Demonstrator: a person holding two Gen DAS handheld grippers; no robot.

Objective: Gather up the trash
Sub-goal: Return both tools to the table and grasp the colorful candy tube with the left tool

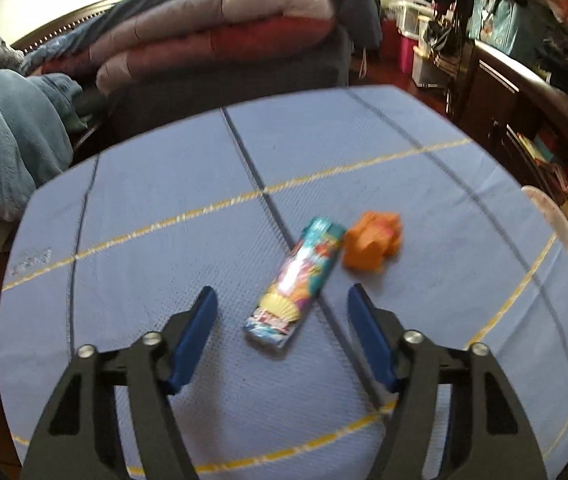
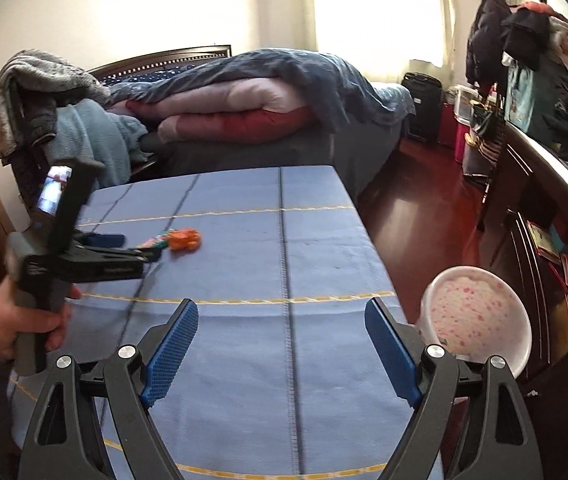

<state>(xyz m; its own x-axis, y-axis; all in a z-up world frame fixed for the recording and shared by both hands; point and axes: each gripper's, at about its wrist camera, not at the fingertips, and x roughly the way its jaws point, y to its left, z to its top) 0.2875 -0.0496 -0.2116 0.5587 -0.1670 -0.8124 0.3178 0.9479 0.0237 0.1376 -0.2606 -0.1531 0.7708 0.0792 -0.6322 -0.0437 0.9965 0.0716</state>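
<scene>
blue-padded left gripper [image 1: 281, 300] hangs with jaws apart and empty over the blue cloth-covered table [image 1: 163, 248], just short of a colourful printed wrapper packet [image 1: 296, 282] touching a crumpled orange paper scrap [image 1: 372, 244]. right gripper [image 2: 281, 316] gapes wide, empty, beside a white round bin [image 2: 480, 316].

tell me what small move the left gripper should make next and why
Probably ease the left gripper down onto the wrapper and close. The wrapper lies flat on the blue cloth, just ahead of the open fingers, untouched, with the orange scrap at its far end.
</scene>
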